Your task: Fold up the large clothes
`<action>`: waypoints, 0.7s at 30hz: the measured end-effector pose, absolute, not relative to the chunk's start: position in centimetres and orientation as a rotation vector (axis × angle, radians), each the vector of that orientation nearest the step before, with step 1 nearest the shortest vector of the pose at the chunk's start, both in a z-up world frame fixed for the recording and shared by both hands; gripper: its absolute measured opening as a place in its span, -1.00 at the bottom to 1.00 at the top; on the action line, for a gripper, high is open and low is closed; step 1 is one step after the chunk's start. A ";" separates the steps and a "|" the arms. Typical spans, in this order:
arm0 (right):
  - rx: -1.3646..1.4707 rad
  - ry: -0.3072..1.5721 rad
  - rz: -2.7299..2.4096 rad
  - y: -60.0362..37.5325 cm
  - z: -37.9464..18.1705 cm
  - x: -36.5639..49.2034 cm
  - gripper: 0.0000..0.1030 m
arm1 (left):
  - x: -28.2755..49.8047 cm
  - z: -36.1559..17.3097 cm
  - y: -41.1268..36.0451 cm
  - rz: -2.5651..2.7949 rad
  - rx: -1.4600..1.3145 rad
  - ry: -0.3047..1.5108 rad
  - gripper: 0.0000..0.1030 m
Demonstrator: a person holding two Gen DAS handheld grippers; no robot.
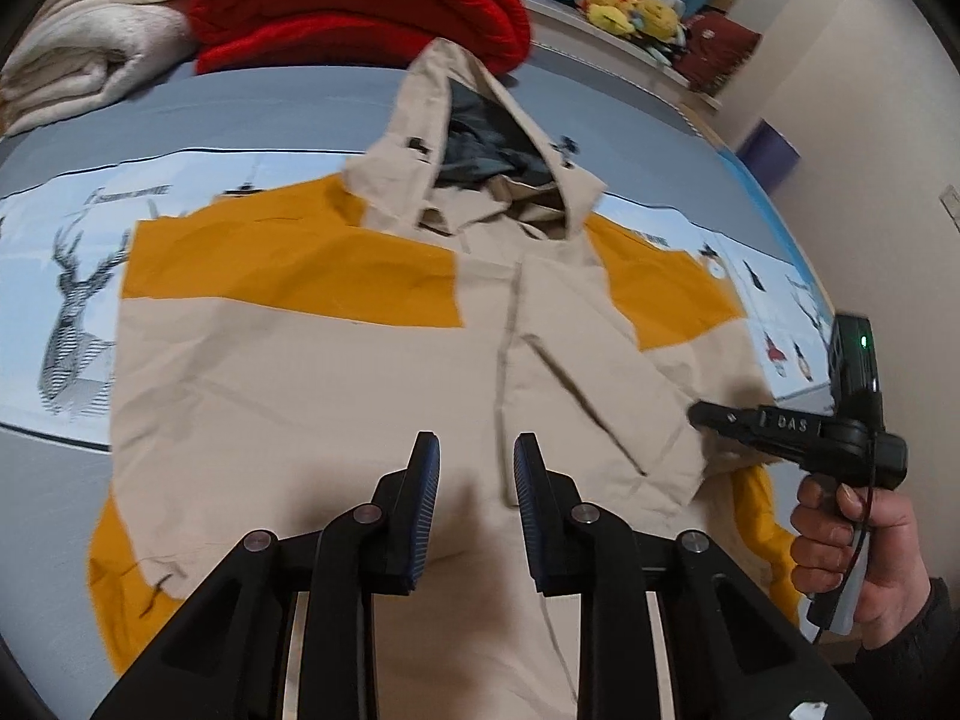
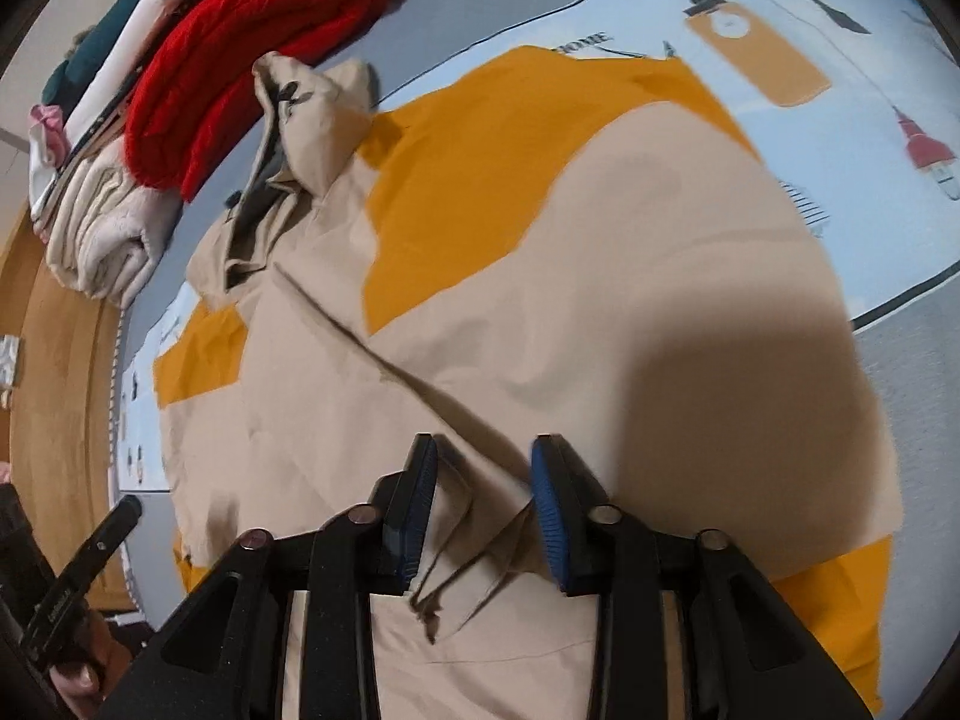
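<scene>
Covering most of both views, a grey bed [image 1: 252,102] carries a pale printed sheet [image 1: 36,228] with a deer drawing and small lamp pictures; a word ending in "HOME" can be read on it in the right wrist view, beside an orange lantern. On this sheet lies the jacket [image 1: 300,372], beige with mustard-yellow panels across the shoulders and at the hem, spread front up with its hood [image 1: 474,138] pointing toward the far end of the bed. The hood's dark lining shows. A fold of beige cloth runs slantwise across the chest.

Behind the hood sit a folded red knit [image 1: 354,0] and, next to it, a rolled cream blanket [image 1: 90,42]. Further back some yellow plush toys [image 1: 630,6] rest on a ledge.

The left claw [image 1: 476,468] hangs over the lower front of the jacket, its jaws parted with a moderate gap, nothing between them. The right claw [image 2: 483,480] is likewise released, its blue pads [image 2: 549,504] spread to either side of a bunched corner of beige cloth without closing on it. From the left wrist view its black body shows the letters "DAS", and a green light glows on the unit above the handle, which a bare hand [image 1: 852,534] grips.
</scene>
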State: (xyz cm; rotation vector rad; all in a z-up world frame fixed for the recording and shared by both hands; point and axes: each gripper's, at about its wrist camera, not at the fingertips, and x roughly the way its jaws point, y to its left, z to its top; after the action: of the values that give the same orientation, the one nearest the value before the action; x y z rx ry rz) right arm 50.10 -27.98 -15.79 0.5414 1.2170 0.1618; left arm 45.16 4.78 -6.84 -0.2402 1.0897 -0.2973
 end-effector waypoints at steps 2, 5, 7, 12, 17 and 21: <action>0.558 1.188 0.220 -27.1 -14.9 49.8 -0.76 | 44.9 -6.9 3.8 -0.351 -0.243 1.100 -0.55; 0.594 1.088 0.394 -24.8 -12.2 49.5 -0.81 | 44.6 -6.9 2.3 -0.432 -0.257 1.106 -0.48; 0.648 1.037 0.514 -23.4 -10.9 49.1 -0.81 | 44.3 -6.8 1.5 -0.484 -0.286 1.107 -0.19; 0.680 0.971 0.708 -20.0 -8.9 48.3 -0.81 | 43.6 -6.0 -0.8 -0.607 -0.310 1.085 0.10; 0.678 0.939 0.781 -18.2 -8.1 47.6 -0.81 | 43.4 -6.2 -1.0 -0.548 -0.275 1.078 -0.32; 0.608 0.936 0.691 -18.1 -7.8 47.7 -0.66 | 44.2 -6.6 1.9 -0.333 -0.240 1.081 -0.81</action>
State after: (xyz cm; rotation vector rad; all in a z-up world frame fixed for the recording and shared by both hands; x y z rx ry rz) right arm 47.70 -18.14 -7.84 0.6082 0.9356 0.6908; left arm 44.25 1.89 -6.55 -0.2395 1.0815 -0.3331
